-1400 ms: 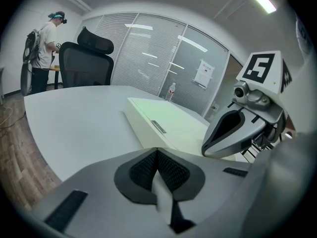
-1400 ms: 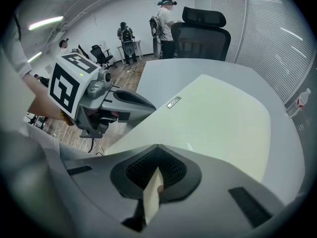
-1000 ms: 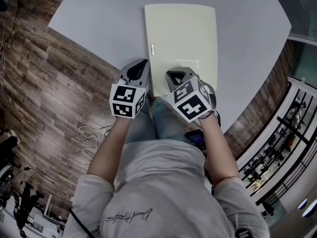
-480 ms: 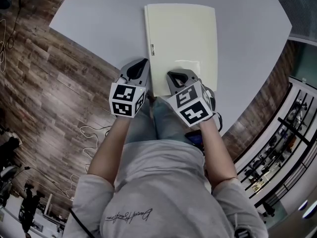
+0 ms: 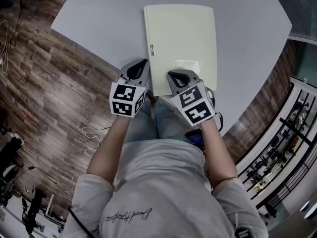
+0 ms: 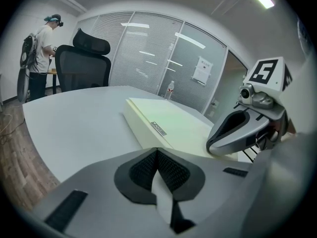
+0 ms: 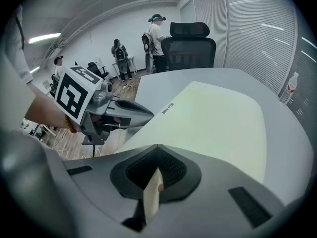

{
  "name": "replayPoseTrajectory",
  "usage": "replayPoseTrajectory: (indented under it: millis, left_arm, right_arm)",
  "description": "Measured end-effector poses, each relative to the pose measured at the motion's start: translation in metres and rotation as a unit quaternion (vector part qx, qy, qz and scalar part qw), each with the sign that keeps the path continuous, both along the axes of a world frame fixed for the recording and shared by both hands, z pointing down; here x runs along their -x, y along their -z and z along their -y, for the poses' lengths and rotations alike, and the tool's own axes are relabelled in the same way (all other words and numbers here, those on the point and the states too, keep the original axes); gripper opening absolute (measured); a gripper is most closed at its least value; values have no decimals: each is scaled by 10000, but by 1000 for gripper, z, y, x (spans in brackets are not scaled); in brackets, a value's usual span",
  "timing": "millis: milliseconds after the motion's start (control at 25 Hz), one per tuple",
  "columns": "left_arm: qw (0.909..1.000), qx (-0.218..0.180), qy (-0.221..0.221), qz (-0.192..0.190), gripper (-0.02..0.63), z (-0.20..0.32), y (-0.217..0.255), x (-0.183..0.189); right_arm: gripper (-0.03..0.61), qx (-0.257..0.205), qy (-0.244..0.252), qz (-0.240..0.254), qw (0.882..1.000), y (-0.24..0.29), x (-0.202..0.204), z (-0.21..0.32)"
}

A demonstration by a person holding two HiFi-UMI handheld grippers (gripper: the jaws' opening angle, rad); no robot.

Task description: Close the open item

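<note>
**Flat cream case straight ahead of both claws, right one nearer**

Lies flat on the grey table point(image 5: 99, 19), long axis running away from the body, near short edge just under the right gripper point(image 5: 179, 76), small label point(image 5: 152, 49) on its left long edge. Right gripper over that near edge, jaws pressed together at the tips, only a cream sliver showing in the slot behind them; cannot tell whether that is a flap or just the case point(image 5: 181, 33) seen through. Left gripper point(image 5: 140, 66) just beside the near left corner, off the case, jaws likewise together and holding nothing. Judging by the level top, looks already down or nearly so; any last press would fall to the right side, straight downward.
</note>
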State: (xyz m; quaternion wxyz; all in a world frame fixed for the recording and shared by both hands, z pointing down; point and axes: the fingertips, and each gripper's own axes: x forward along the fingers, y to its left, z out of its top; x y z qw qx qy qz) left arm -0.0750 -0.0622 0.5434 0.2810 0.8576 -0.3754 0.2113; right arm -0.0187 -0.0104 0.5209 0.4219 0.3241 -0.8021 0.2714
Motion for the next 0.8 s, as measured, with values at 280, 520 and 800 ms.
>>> replayPoseTrajectory:
  millis: [280, 520, 800]
  left_arm:
    - [9997, -120, -147, 174, 9, -2, 15, 4]
    - [9987, -368, -297, 164, 9, 2, 41, -4]
    - [9976, -577, -351, 127, 9, 5, 67, -11]
  right_arm:
    - [12, -125, -58, 174, 9998, 9, -3, 3]
    - [14, -383, -200, 372, 9984, 24, -13, 3]
    - [12, -918, -505, 447, 9935, 52, -41, 6]
